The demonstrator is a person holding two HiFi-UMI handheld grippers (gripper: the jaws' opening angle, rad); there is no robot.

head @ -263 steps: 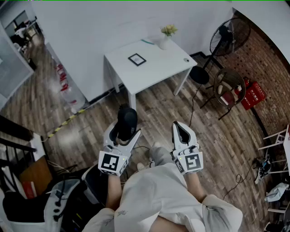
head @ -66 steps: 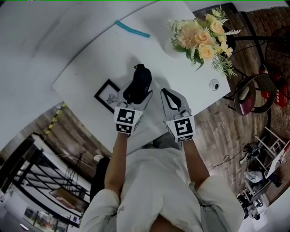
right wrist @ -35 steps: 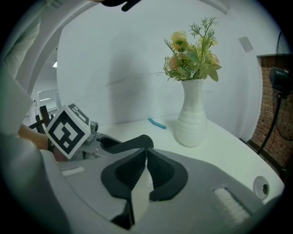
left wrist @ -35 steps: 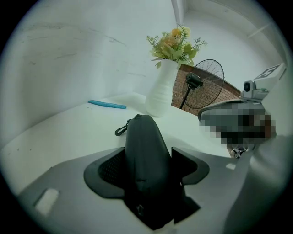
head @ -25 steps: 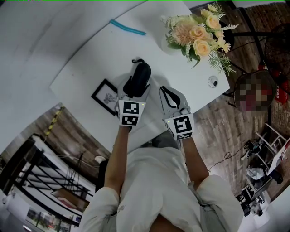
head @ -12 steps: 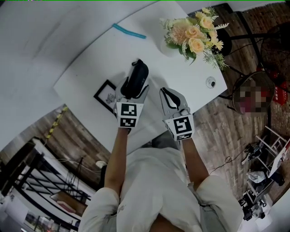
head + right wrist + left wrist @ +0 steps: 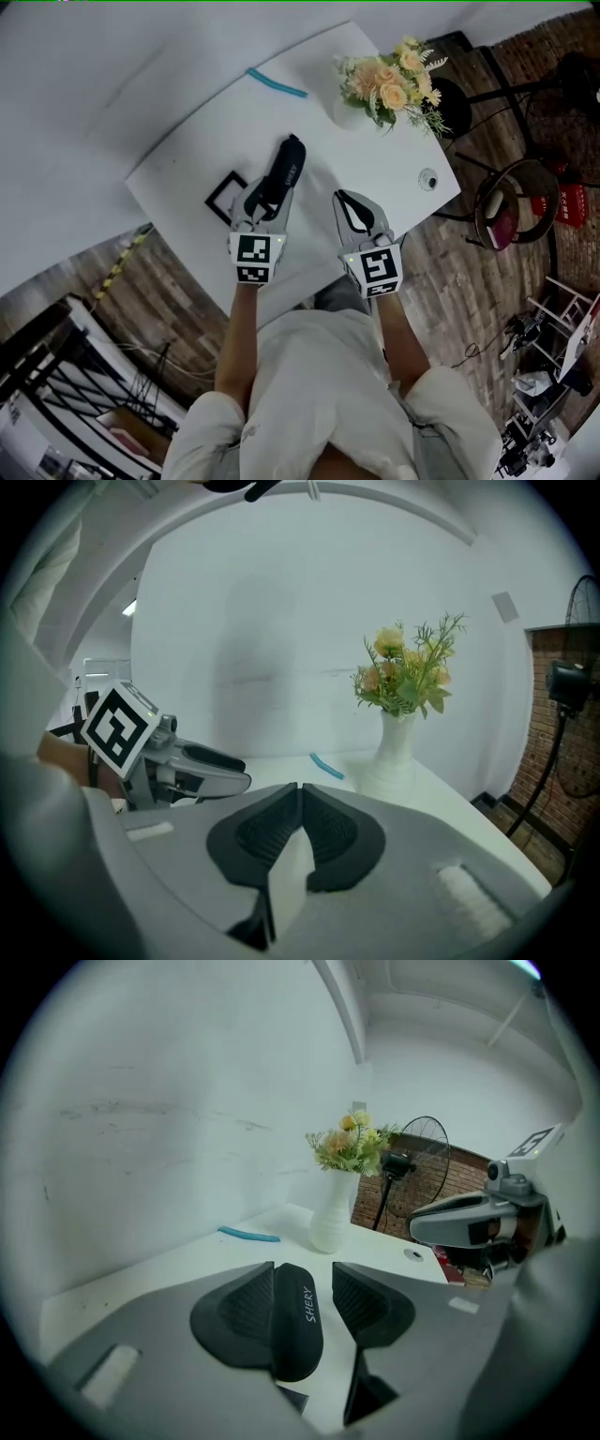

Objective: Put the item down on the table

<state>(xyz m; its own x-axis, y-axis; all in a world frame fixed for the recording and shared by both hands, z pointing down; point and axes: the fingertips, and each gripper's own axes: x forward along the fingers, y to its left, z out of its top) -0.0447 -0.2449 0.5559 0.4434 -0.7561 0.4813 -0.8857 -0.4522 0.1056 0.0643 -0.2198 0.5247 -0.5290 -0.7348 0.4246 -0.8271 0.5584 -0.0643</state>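
white table (image 7: 375, 169) fills the middle of the head view, and we stand at its near edge. flowers in a white vase (image 7: 349, 112) sit at the far side. we see the left gripper (image 7: 263, 195) released, its jaws just closing and now half apart. the black case (image 7: 286, 164) lies flat on the table, showing in the gap, clear of one pad. right gripper (image 7: 354, 199) is clenched, pads together, empty. black picture frame (image 7: 221, 192) lies just left of the case, blue strip (image 7: 277, 82) far back.

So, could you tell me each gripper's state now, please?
Left gripper: open, jaws just closing, black case between them, unclamped.
Right gripper: closed, empty.
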